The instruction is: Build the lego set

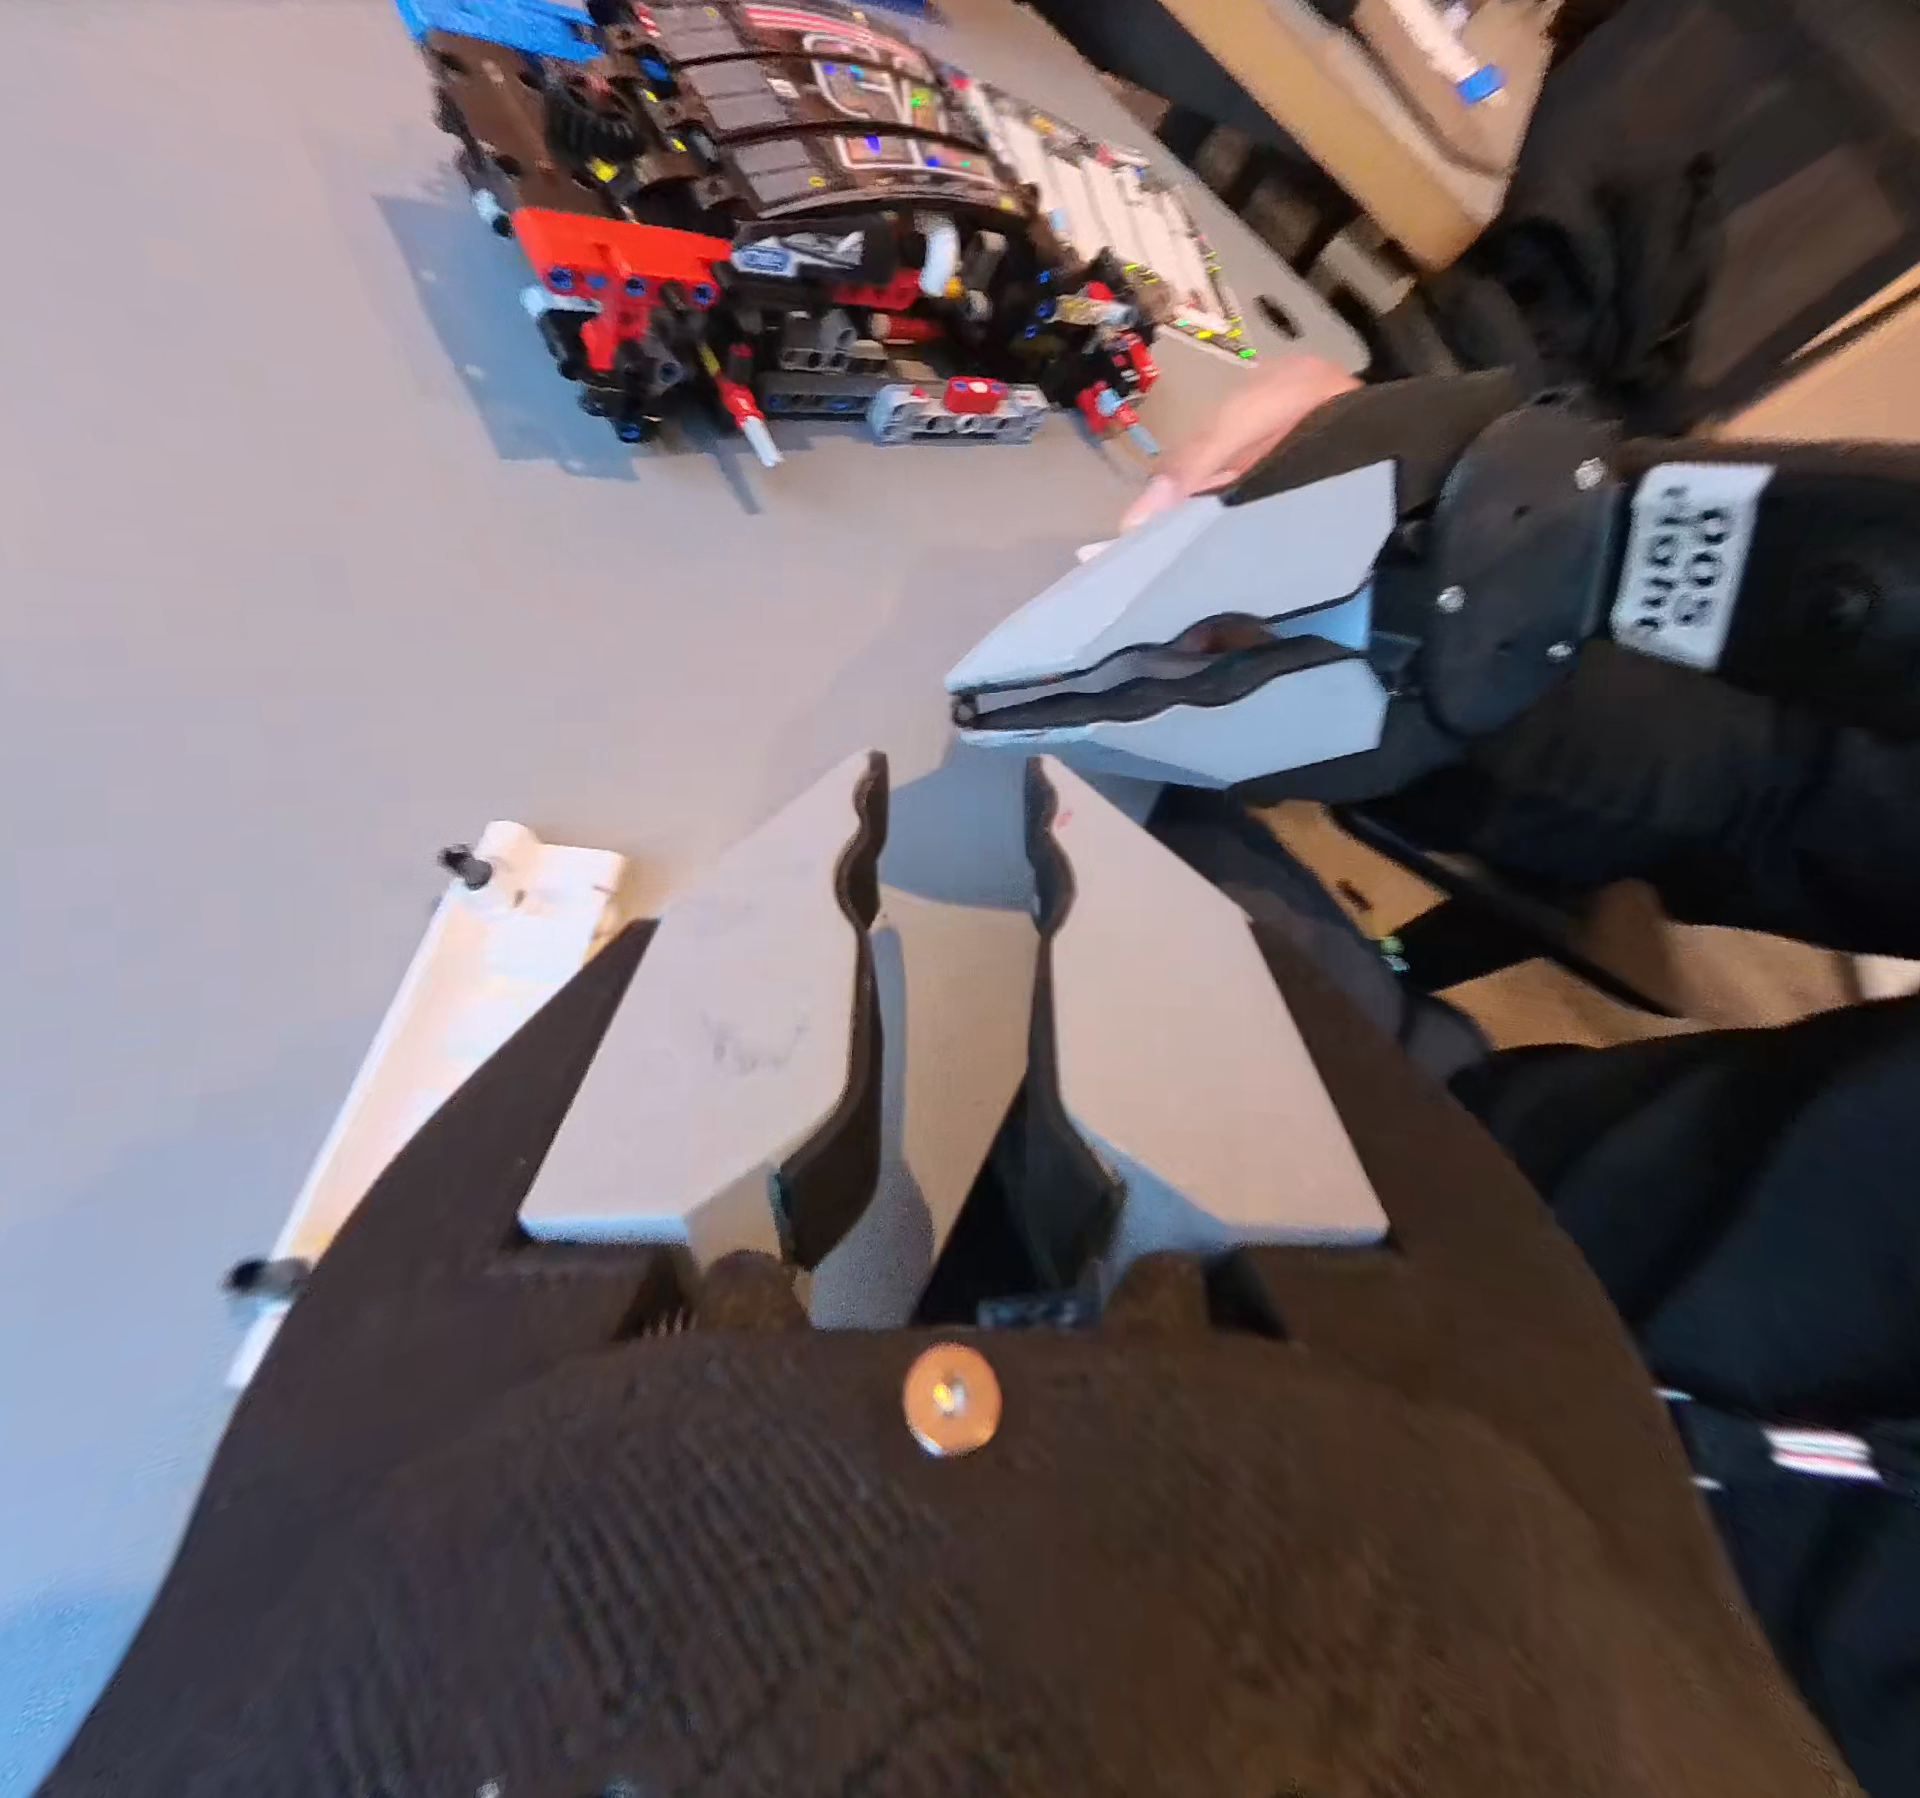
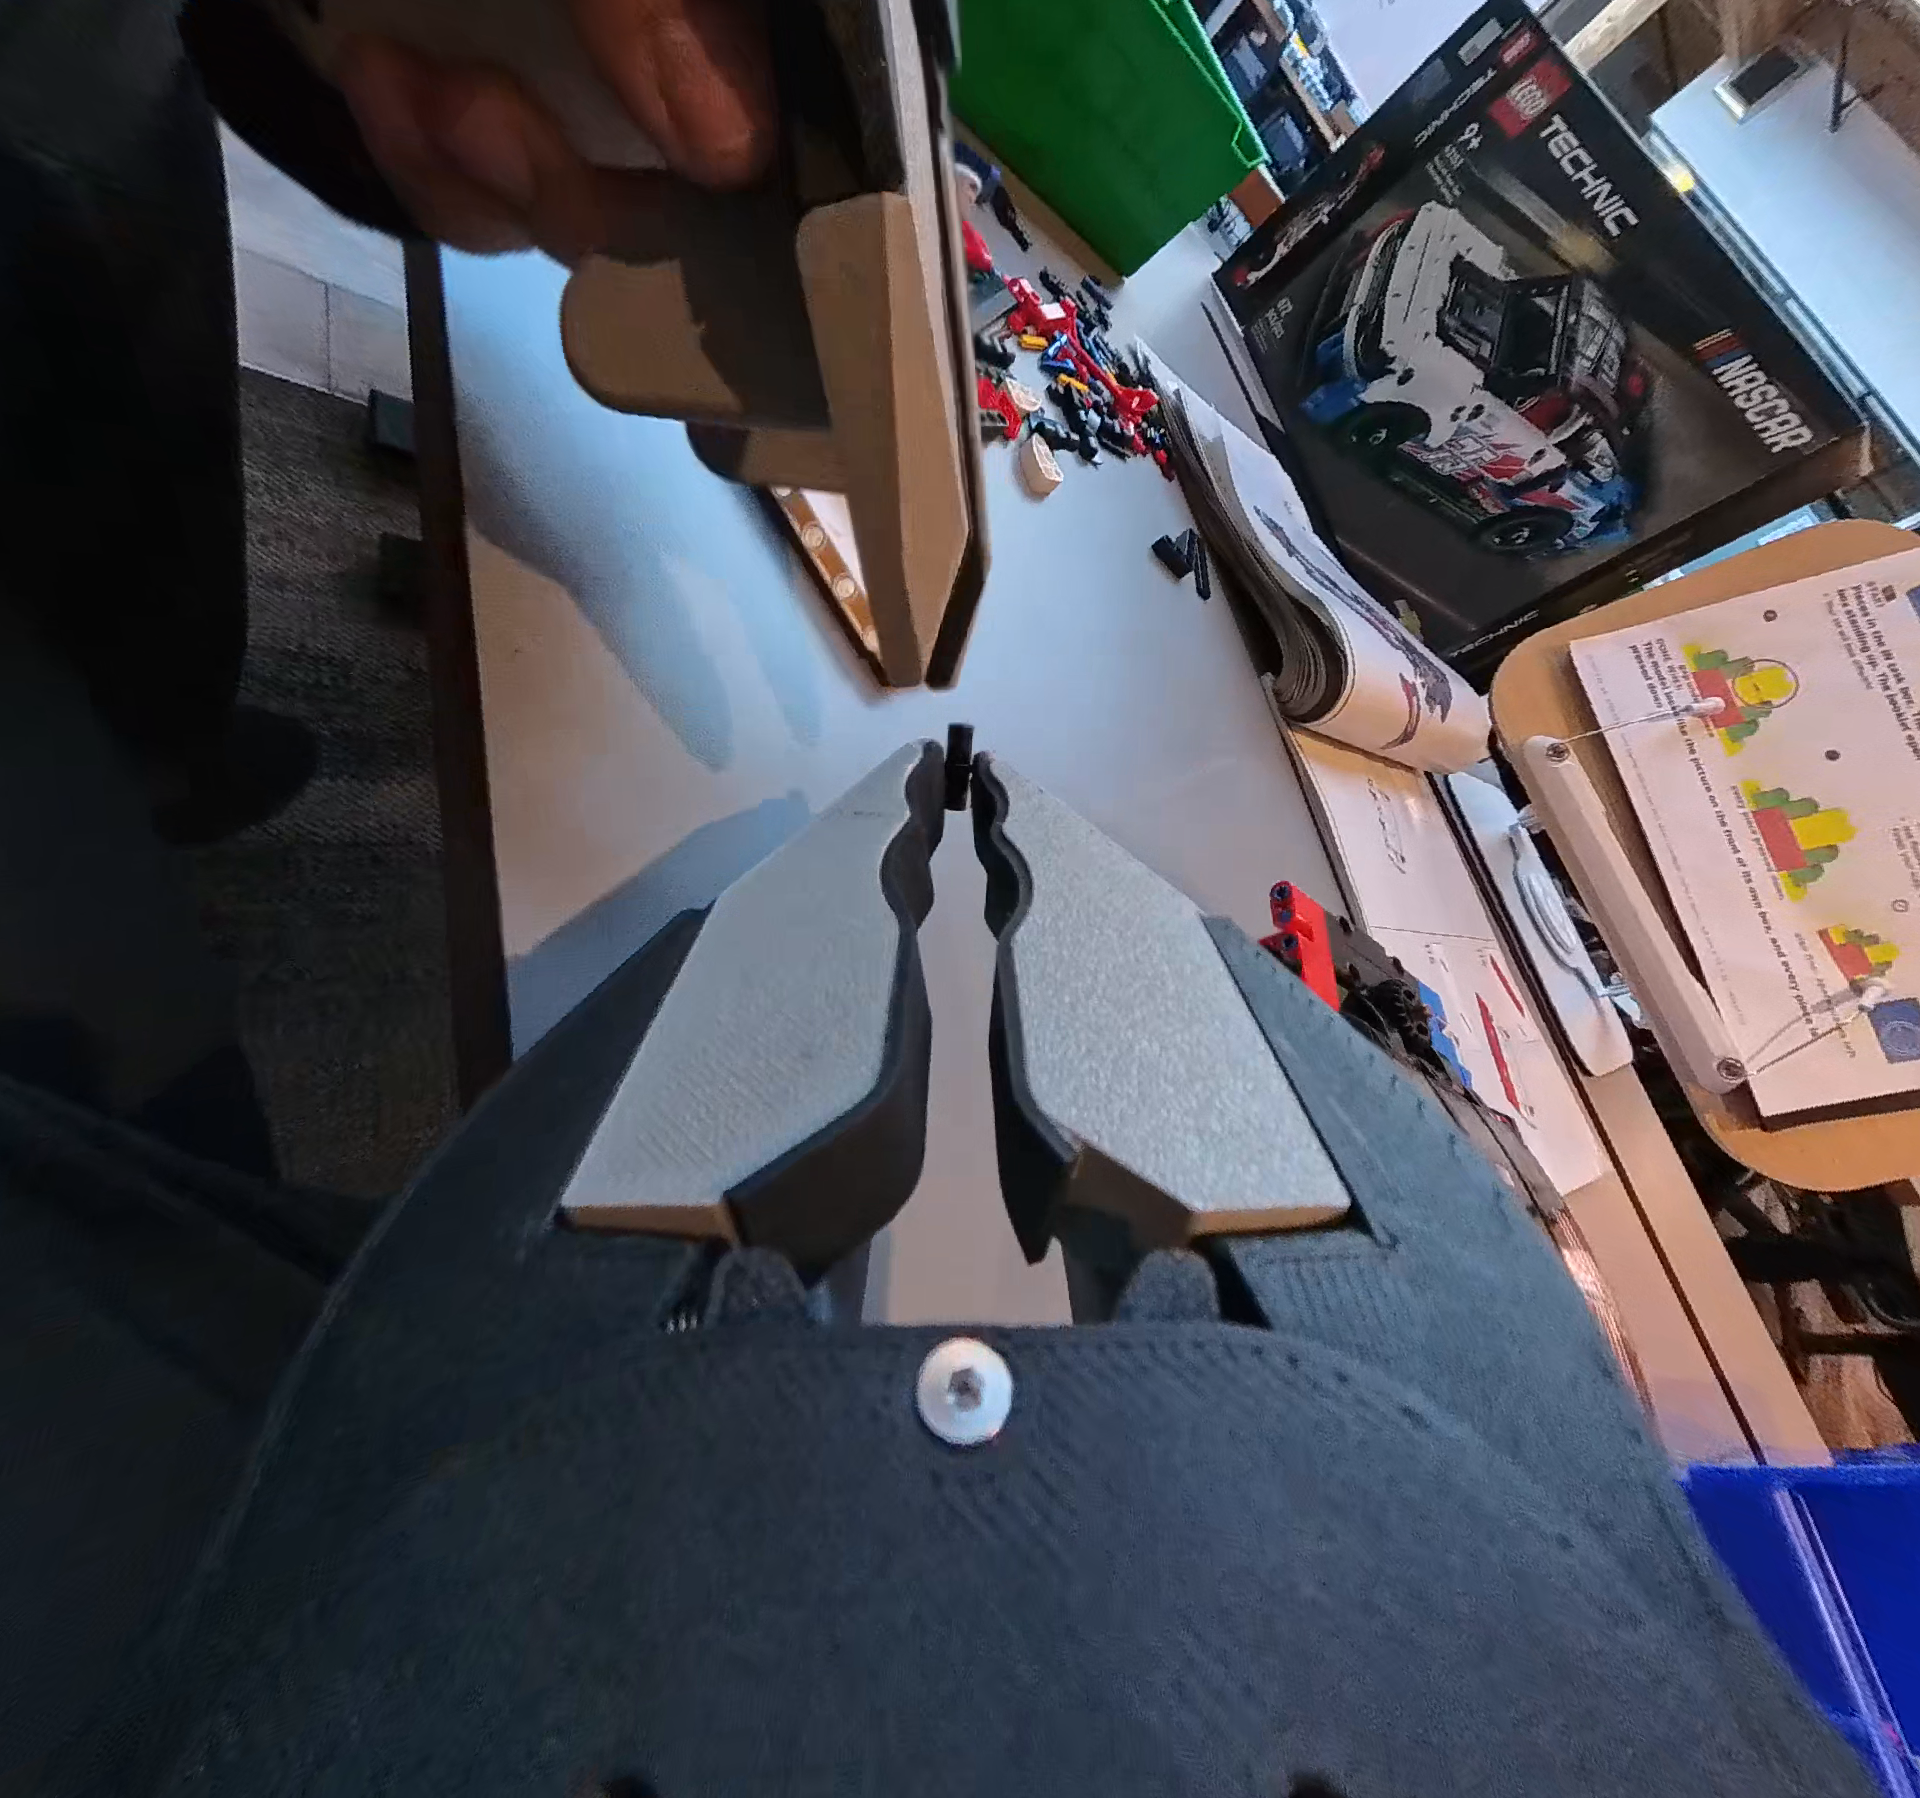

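table [image 1: 260, 605]: grey, carries everything here.
box [image 2: 1538, 314]: stands upright at the table's far edge; the biggest item.
car model [image 1: 790, 221]: half built, black with red parts, sits on the table well away from both claws; likely fairly heavy and brittle at its joints, best gripped by the lower frame, not the roof panels.
booklet [image 2: 1340, 626]: lies open on the table, just in front of the box.
loose parts [image 2: 1070, 387]: small heap on the table, beyond the booklet.
white piece [image 1: 488, 959]: long, with black pegs, lies on the table just left of the left claw; light, stiff.
left claw [image 1: 956, 792]: fingers apart, nothing held.
right claw [image 2: 958, 774]: clenched on a tiny black pin [image 2: 957, 761] at the very tips, above the table; light, slippery, easily dropped.
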Available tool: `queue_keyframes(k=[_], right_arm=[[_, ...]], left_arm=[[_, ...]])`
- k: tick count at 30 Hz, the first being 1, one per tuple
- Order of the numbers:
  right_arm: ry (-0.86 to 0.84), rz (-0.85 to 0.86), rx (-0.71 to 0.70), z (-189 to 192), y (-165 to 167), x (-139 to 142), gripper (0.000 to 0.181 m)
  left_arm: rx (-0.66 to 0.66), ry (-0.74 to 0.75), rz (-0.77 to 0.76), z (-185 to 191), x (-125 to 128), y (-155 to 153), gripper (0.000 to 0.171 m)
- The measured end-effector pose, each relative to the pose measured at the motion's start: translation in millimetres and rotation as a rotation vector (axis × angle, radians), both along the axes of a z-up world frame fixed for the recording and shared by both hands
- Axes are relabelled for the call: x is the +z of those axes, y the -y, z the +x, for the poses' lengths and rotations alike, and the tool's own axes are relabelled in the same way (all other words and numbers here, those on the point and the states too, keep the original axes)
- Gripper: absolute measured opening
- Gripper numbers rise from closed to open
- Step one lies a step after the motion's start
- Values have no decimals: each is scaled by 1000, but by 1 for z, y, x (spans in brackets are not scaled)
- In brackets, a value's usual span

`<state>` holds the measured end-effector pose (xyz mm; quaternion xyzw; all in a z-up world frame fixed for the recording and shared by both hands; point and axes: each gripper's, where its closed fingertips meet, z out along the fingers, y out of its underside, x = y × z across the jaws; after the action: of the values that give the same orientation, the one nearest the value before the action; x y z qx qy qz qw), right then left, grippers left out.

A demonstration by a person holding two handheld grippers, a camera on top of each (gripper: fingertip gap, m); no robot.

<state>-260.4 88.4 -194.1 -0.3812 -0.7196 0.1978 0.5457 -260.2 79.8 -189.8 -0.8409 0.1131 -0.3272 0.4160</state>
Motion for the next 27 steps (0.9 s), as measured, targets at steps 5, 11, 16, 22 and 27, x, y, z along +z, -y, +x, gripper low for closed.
queue_keyframes(k=[5,11,16,22,27], right_arm=[[-1,35,24,-4,7,0,3],[-8,93,43,-6,16,2,3],[2,130,36,-7,17,0,3],[12,147,26,-7,17,-1,3],[-11,132,17,-9,16,1,3]], left_arm=[[-1,102,-17,1,1,1,22],[-18,157,-38,1,0,5,16],[-29,217,-52,4,2,6,7],[-12,235,-65,2,-2,6,2],[-3,278,-56,1,1,5,2]])
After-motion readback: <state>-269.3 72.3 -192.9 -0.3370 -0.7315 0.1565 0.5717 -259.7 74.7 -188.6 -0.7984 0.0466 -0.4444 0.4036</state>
